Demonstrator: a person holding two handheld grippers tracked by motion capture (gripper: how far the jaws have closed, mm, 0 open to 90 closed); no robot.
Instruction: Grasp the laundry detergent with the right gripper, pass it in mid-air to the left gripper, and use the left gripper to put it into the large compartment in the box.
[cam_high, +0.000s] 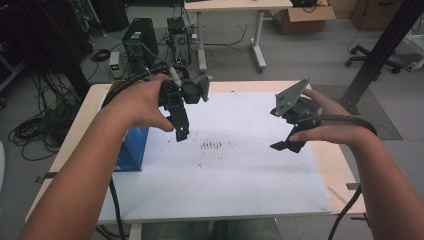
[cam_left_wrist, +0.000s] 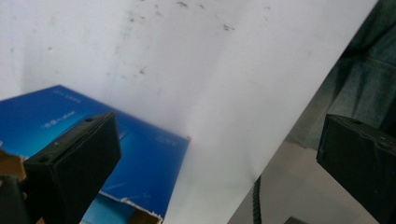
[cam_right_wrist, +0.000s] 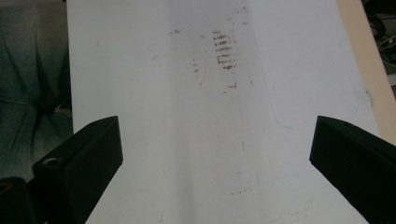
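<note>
Left gripper (cam_left_wrist: 219, 154) perhaps over blue box (cam_left_wrist: 144, 154)

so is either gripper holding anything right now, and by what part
Nothing is held. The left gripper hangs open above the blue box, and the right gripper is open over the white sheet.

High view looks down over the white sheet (cam_high: 225, 170); both gripper views face it closely, sharing its marks (cam_right_wrist: 223, 50)
</note>
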